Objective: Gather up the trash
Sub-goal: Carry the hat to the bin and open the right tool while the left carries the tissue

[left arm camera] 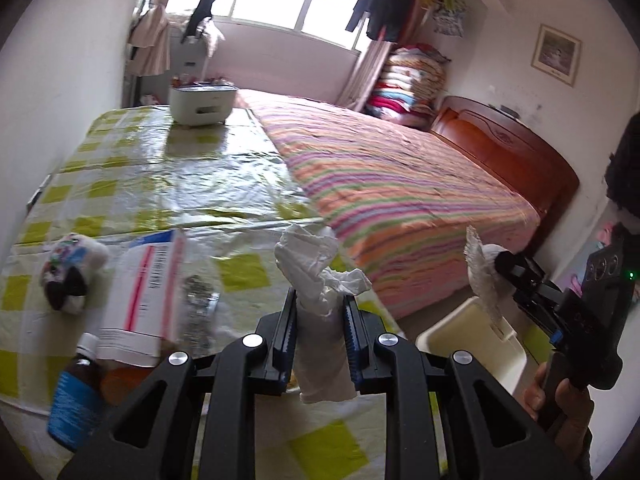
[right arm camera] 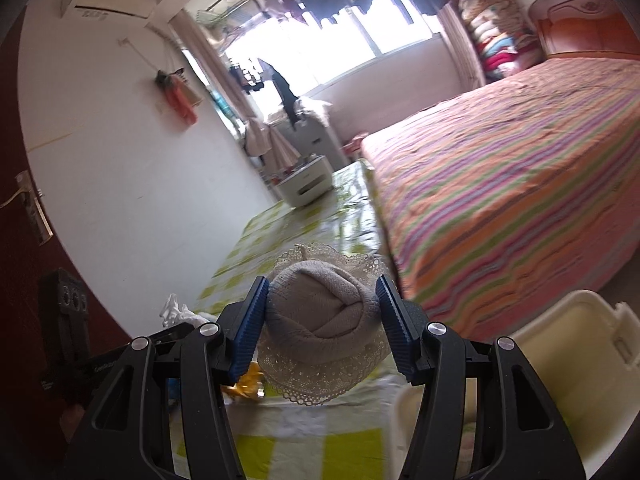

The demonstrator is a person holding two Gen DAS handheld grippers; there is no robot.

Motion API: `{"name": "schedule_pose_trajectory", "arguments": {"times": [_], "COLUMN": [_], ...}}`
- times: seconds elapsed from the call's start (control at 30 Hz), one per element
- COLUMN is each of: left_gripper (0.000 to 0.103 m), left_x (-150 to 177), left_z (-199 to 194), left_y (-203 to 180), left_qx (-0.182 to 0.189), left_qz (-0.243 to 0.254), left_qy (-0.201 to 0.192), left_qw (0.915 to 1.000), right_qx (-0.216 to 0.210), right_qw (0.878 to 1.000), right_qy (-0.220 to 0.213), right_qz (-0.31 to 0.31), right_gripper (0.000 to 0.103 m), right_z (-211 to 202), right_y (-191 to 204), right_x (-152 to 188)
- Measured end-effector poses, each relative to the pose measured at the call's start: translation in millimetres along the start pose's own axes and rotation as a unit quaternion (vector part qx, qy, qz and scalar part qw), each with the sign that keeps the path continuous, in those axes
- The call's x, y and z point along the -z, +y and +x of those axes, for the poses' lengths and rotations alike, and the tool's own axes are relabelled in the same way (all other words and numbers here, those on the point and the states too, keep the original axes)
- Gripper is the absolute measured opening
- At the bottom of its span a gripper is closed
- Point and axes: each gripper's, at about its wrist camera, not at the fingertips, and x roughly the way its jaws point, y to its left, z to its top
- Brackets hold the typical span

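Note:
My left gripper [left arm camera: 320, 312] is shut on a crumpled white tissue [left arm camera: 316, 276] and holds it above the table's right edge. My right gripper [right arm camera: 322, 304] is shut on a rolled beige lace-trimmed cloth [right arm camera: 324, 316]; it also shows in the left wrist view [left arm camera: 486, 276], held over a cream bin [left arm camera: 472, 340]. The bin stands on the floor between table and bed and shows at lower right in the right wrist view [right arm camera: 560, 344]. The tissue's tip and the left gripper's body show at the left of that view [right arm camera: 176, 312].
The table has a yellow-checked plastic cover [left arm camera: 160, 176]. On it are a white box with pink stripes [left arm camera: 144, 288], a brown bottle with a blue label [left arm camera: 76, 392], a small plush toy [left arm camera: 68, 272], foil [left arm camera: 196, 308], yellow scraps [right arm camera: 248, 384] and a white appliance [left arm camera: 202, 104]. A striped bed [left arm camera: 400, 200] lies to the right.

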Motion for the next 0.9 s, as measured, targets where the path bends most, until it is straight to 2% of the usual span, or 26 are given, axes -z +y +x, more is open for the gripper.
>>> {"name": "schedule_pose_trajectory", "arguments": {"times": [0.27,0.57,0.9], "left_gripper": [0.021,0.021,0.021], "left_x": [12.5,23.2,35.4], "left_z": [21.6,31.7,42.1], "left_y": [-56.9,-101.8,-136.2], "left_qx": [0.038,0.072,0.094], "left_qz": [0.046,0.089,0.120], "left_qy": [0.026,0.041,0.056], "left_qw": [0.9979,0.9926,0.9867], "right_qx": [0.050,0.121,0.156], "right_qw": [0.999,0.992,0.987], "right_qy": [-0.009,-0.023,-0.028], "right_qz": [0.013,0.028,0.028], "right_gripper": [0.054,0.054,0.054], "right_z": [-20.2,-44.4,-60.0], "right_y": [-29.3,-54.3,-55.9], "right_x": [6.1,15.6,29.1]}}
